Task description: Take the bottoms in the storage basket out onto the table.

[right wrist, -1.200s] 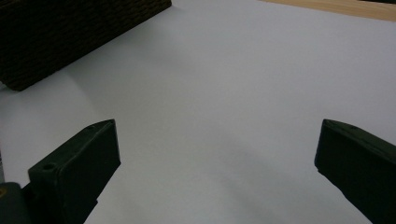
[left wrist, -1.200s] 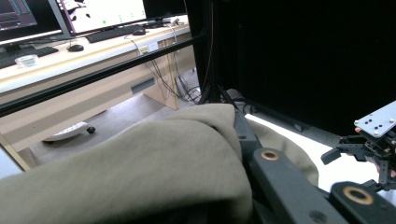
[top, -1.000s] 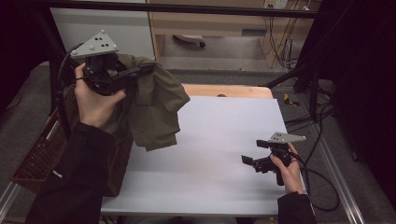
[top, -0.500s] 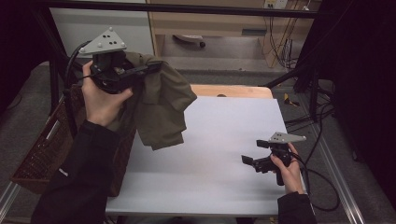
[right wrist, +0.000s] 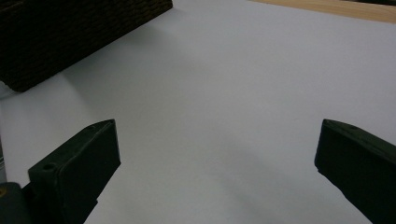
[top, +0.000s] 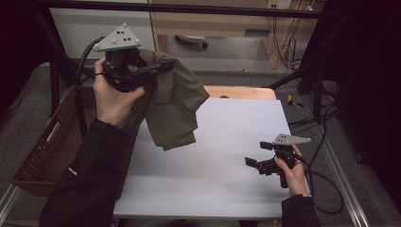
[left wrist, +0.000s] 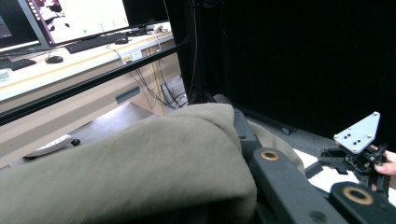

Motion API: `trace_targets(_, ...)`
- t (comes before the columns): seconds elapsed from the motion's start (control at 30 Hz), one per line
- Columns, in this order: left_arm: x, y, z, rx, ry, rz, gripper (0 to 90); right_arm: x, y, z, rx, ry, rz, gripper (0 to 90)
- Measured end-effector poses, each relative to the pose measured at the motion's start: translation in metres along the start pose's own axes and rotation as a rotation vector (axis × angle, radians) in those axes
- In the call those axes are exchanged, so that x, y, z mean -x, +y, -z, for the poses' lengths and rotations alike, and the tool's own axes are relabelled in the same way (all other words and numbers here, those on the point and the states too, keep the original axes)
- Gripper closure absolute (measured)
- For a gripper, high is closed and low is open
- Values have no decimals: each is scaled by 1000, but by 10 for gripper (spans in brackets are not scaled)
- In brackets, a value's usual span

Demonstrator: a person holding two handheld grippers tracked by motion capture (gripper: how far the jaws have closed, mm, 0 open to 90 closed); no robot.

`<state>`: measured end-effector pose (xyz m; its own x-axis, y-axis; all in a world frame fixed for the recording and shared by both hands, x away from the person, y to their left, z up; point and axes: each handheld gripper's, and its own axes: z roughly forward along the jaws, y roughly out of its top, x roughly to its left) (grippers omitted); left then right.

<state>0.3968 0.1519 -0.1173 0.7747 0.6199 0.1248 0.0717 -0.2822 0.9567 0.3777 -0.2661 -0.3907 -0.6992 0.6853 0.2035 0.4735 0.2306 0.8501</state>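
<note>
High view has your left claw (top: 158, 67) clenched on the olive garment (top: 172, 109), and since a second ago you've carried it a little up and toward the far end of the wicker basket (top: 45, 151), so most of the cloth hangs free of the basket, its lower hem draping just over the near-basket edge of the white worktop (top: 227, 161). Left gripper view confirms the fabric (left wrist: 140, 163) bunched between the jaws. Your right claw (top: 253, 163) rests released, well away from the basket on the worktop's opposite side, jaws spread over bare surface. Likely you're ready to lay the garment flat
</note>
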Motion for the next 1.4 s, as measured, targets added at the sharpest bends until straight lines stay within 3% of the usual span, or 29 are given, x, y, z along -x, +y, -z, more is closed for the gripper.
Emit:
trace_targets(0.6,15,10,-16,22,-35,-6,881,0,0,1,5,1,-1,7)
trace_targets(1.0,34,18,-34,42,-100,-22,880,0,0,3,13,4,-4,7)
trace_targets(1.27,42,20,-47,31,-122,-30,880,0,1,4,20,5,-6,7)
trace_targets(1.4,42,14,-55,14,-138,-25,880,0,1,5,20,6,-6,7)
